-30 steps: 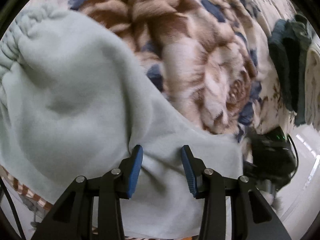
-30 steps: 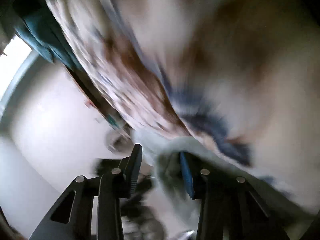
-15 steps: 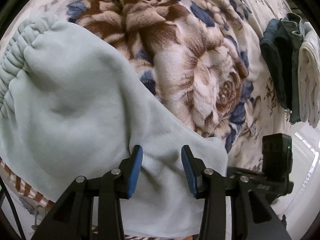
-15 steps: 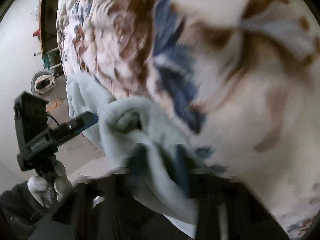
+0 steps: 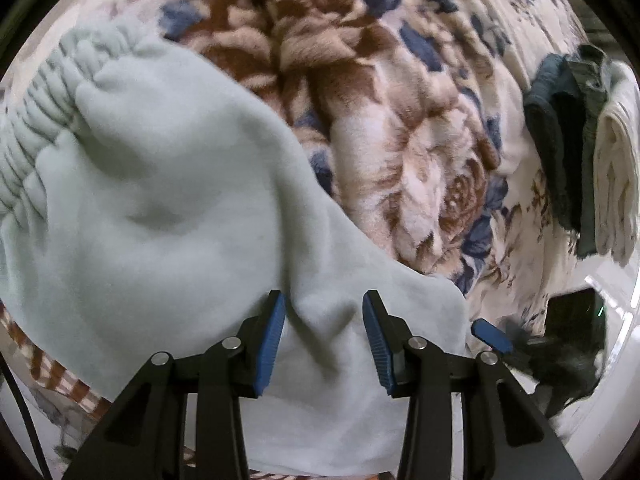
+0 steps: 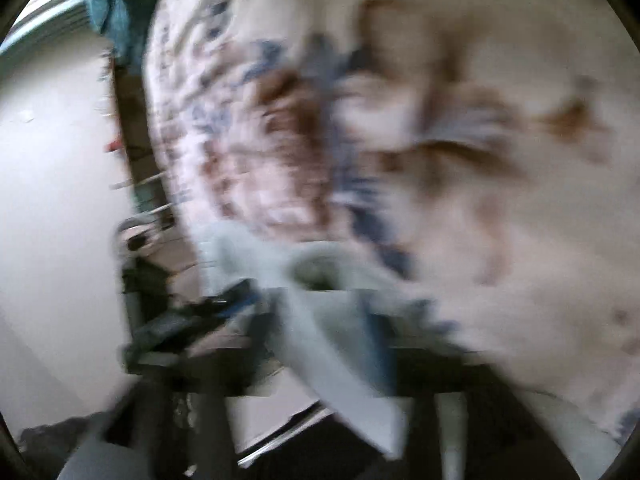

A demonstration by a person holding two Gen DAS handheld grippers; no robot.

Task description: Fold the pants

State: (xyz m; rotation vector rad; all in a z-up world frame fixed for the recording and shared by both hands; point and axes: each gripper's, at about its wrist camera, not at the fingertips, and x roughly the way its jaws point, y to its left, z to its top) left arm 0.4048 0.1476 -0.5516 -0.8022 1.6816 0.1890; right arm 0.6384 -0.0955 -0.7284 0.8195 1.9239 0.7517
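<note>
Pale mint sweatpants [image 5: 168, 216] lie on a floral blanket [image 5: 400, 120], with the elastic waistband [image 5: 36, 128] at the far left. My left gripper [image 5: 324, 320] is shut on a raised fold of the pants near the bed's edge. One blue pad [image 5: 491, 335] of my right gripper shows just beyond the leg end at the right. The right wrist view is heavily blurred. In it my right gripper [image 6: 316, 320] is opening, and the pale leg end [image 6: 328, 344] hangs loosely between the jaws.
A pile of folded dark teal clothes [image 5: 560, 152] and white clothes [image 5: 616, 184] sits on the blanket at the far right. A brown striped cloth [image 5: 52, 376] peeks out under the pants. Pale floor [image 6: 52, 200] lies beyond the bed edge.
My right gripper, shut on the leg end half a second ago, has parted its jaws, risen and rolled. The left gripper and its fold of cloth have stayed put.
</note>
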